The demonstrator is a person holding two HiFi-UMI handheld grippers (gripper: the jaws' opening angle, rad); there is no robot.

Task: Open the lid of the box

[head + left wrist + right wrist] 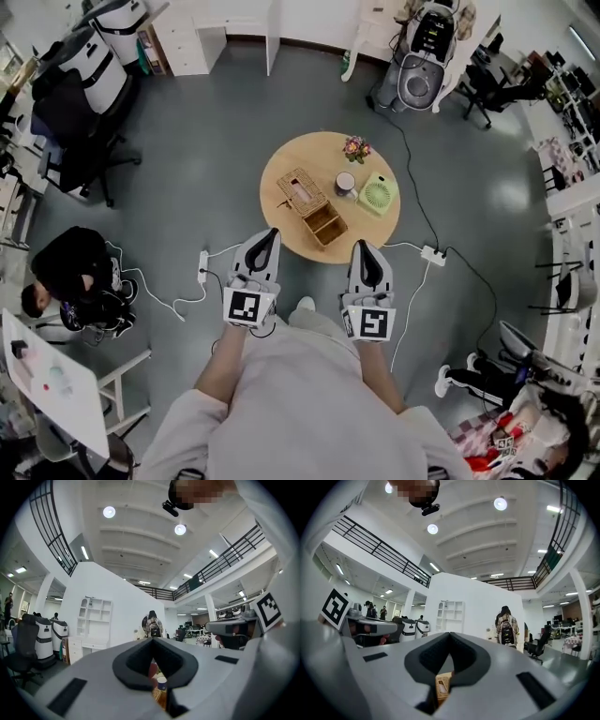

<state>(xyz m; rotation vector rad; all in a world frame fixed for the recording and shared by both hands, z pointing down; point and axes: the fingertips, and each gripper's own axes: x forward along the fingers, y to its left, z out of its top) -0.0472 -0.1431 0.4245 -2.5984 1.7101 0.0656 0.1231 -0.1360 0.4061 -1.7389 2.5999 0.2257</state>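
A woven wicker box (325,226) stands open on the round wooden table (291,164), its lid (301,191) swung back toward the far left. Both grippers hover at the table's near edge, short of the box and touching nothing. My left gripper (272,232) has its jaws shut and empty; through the gap under them, in the left gripper view (152,641), I glimpse the wicker (159,696). My right gripper (359,245) is likewise shut with nothing held, and the box (442,686) shows below its jaws (450,637).
Also on the table are a small white-lidded jar (345,182), a green fan (378,194) and a little flower pot (355,147). Power strips (202,266) (433,253) and cables lie on the floor. A person (66,272) sits at the left; office chairs and a robot (419,66) stand farther off.
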